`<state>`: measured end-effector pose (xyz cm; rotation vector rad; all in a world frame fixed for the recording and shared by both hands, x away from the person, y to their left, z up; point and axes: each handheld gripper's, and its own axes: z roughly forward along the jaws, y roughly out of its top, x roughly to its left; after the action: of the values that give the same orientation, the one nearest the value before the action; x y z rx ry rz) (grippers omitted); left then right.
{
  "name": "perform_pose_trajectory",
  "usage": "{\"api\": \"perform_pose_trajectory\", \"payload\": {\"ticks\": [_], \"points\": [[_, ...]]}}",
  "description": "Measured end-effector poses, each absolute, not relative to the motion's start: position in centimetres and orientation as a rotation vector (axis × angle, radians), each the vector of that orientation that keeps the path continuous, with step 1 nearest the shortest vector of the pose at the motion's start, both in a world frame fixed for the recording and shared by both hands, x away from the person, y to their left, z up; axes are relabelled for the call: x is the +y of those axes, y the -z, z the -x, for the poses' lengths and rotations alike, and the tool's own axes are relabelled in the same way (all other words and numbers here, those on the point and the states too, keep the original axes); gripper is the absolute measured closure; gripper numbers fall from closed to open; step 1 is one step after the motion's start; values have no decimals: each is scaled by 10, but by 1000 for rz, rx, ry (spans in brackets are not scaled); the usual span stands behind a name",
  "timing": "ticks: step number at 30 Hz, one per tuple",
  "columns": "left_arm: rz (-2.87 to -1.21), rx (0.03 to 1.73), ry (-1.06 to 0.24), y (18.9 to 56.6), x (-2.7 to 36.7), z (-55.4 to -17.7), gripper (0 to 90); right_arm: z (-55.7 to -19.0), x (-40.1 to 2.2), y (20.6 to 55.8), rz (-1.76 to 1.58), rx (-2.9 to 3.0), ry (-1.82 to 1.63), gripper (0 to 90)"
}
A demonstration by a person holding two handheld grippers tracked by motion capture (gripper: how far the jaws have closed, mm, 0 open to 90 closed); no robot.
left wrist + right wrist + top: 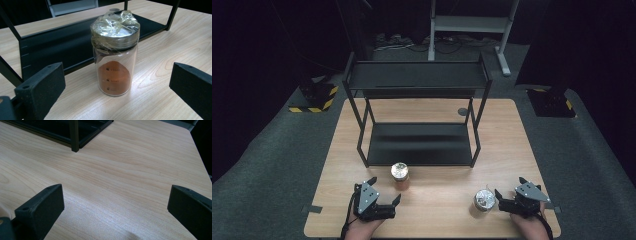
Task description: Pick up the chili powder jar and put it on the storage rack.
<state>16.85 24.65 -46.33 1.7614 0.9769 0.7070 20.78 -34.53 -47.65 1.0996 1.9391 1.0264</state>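
From above, we see the left gripper (387,197) just short of a clear glass jar of orange powder with a foil-wrapped lid (400,176), which stands upright on the pale wooden table (437,200) before the black metal two-tier shelf (419,145). A second foil-topped jar (483,200) sits just beside the right gripper (504,200). In the left gripper view, our jaws gape wide, the jar (115,60) centred beyond them, untouched. In the right gripper view, our jaws gape wide over bare wood (120,182).

Two handheld grippers, same build.
Left gripper (384,196) and right gripper (508,195): black bodies, grey three-cornered plate on top, dark screw dots on the plates. Black cable trails off each toward the person. Jaws are thick black blocks, matte rubbery face, one small round hole near each base.
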Motion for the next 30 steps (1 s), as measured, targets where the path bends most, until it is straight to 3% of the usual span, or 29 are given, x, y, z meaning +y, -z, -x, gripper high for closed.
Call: {"api": "perform_pose_trajectory", "payload": {"ticks": [30], "points": [[-1725, 973, -688, 464, 230, -211, 4, -208, -347, 477, -1095, 1942, -1034, 0]]}}
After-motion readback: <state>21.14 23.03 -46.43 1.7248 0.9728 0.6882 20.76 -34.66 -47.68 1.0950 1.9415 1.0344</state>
